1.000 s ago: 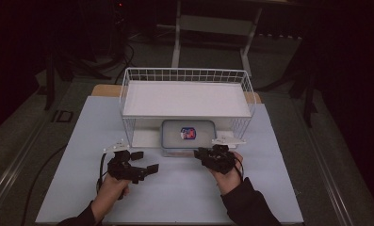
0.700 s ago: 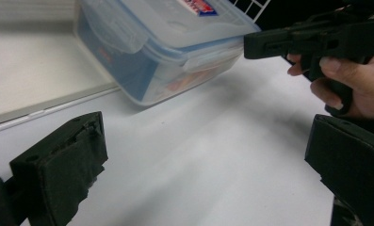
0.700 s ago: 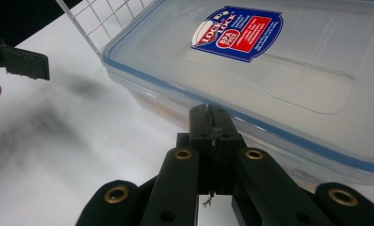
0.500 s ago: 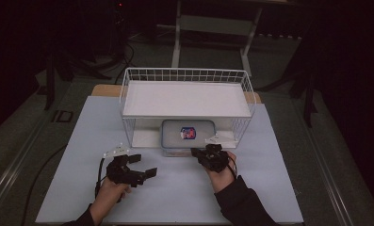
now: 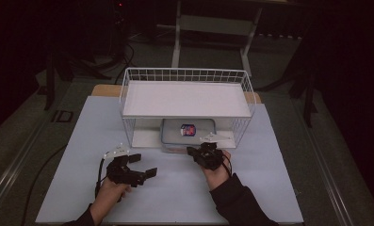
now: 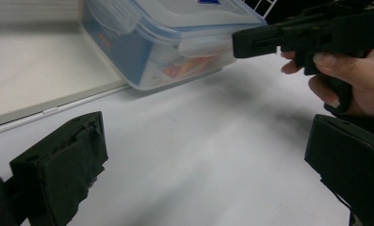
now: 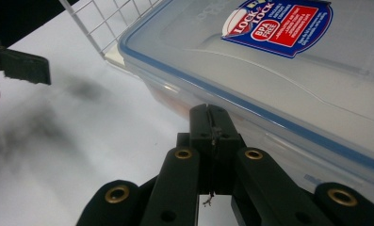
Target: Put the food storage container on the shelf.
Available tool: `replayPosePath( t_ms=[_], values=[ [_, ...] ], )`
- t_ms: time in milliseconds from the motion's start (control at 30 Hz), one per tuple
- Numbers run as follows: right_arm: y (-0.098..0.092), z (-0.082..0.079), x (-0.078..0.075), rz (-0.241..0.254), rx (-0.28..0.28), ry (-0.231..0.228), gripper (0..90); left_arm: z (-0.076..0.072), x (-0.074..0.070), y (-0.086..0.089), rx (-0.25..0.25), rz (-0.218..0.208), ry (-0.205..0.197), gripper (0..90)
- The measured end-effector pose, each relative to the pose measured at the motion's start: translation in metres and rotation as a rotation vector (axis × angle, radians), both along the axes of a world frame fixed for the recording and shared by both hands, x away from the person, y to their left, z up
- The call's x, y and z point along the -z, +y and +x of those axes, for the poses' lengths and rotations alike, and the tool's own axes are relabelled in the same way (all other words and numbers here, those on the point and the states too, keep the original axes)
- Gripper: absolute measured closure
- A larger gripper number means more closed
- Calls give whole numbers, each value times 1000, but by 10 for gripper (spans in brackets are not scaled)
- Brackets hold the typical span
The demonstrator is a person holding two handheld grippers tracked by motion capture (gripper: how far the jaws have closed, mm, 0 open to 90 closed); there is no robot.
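Reaching toward the near edge of the table, the right gripper [image 5: 197,151] has its jaws pressed flat together with nothing between them, its tip right at the front side of the clear food container [image 7: 288,70], just under the blue-trimmed lid; whether it actually touches the plastic cannot be told. The jaws have just been closing, and no latch or edge is caught in them. The container sits under the white wire shelf [image 5: 187,99], in the lower space at the middle of the table, its front end poking out toward the person, lid on and, as far as the latches show, not opened. The left gripper [image 5: 144,165] rests on the white table cover [image 5: 279,155] near the front left, jaws spread wide and empty, well apart from the box. Judging by this, the work is at its start: the container is yet to be drawn out from under the shelf, and a proper hold on it is yet to be made.
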State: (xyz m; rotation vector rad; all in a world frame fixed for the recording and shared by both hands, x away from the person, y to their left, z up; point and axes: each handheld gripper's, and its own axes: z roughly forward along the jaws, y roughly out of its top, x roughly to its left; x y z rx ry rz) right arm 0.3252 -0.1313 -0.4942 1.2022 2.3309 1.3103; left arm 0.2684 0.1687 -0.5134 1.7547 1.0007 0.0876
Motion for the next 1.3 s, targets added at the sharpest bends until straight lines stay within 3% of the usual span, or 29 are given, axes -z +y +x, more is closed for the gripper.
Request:
replayPosePath(
  t_ms=[233,333,633,800,1300],
  values=[
    [0,9,0,-18,40,-12,899,0,0,2,-4,-5,-1,0],
    [-4,16,1,17,59,9,900,1,0,2,-2,-10,2,0],
    [2,23,0,-25,77,-36,900,1,0,1,-2,-4,-2,0],
    [-1,31,3,-11,110,-21,900,1,0,1,1,-4,-6,0],
    [17,46,10,-21,113,-16,899,1,-1,2,3,0,-12,0]
  ],
)
